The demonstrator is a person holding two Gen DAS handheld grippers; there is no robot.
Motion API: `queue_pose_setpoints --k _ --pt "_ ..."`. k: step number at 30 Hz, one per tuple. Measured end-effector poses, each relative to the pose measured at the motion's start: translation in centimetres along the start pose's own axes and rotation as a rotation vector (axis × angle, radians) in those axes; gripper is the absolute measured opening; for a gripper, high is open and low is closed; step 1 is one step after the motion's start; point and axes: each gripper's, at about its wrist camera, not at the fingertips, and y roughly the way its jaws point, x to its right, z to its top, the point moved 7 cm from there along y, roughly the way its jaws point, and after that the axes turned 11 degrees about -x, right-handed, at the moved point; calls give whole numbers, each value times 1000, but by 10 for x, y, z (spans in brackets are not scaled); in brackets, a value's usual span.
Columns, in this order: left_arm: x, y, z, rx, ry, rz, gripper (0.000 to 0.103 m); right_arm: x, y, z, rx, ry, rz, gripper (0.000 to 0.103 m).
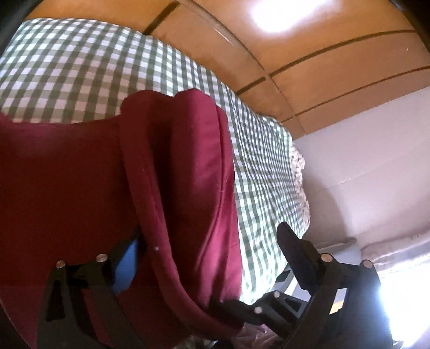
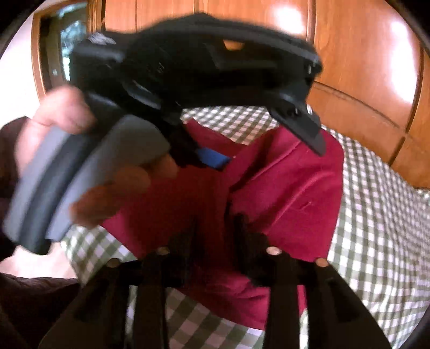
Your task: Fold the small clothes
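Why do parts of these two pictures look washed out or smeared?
Left wrist view: glare blooms on the glossy orange wooden panelling and whites out the lower right corner. Right wrist view: the black hand-held left gripper and the hand are motion-blurred; the fisheye lens curves straight lines.

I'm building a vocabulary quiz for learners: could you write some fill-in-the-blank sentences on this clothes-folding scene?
The garment is dark ___. It lies on a cloth patterned in green-and-white ___. The panels behind are made of ___. The left gripper has its jaws ___.
Missing words: red; checks; wood; open.
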Motion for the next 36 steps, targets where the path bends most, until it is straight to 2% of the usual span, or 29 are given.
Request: queue_pose_setpoints --k 1,3,4,7,10,11,13,17,20,24,26,31,36 --pt "2 3 1 -6 3 11 89 2 -4 -1 10 14 31 55" --pt "4 9 4 -17 -1 33 81 9 -16 -3 24 46 99 56" --pt "3 15 8 -21 -2 53 72 14 -23 -4 31 66 135 60" --pt "4 28 13 -33 -3 106 70 37 -50 -11 68 157 258 70" --pt "8 37 13 -34 8 147 64 69 -66 -21 85 249 304 75" --pt "9 39 14 -30 16 157 54 77 -67 -24 86 273 302 76" --pt "15 44 17 -25 48 191 41 102 -65 -37 74 350 269 76" --pt "20 43 22 -1 89 245 24 129 -46 -56 17 465 232 76" --pt "28 35 29 37 117 269 21 134 -28 -62 -32 485 198 75" --pt "23 2 17 98 158 294 19 126 -12 -62 -55 480 205 74" --pt "19 -14 12 130 158 297 18 112 -7 -53 -64 434 231 70" --pt "10 -58 -2 215 168 329 18 64 -2 -27 -53 303 264 66" --pt "-31 -97 -13 267 113 396 18 33 14 -12 -76 225 268 67"
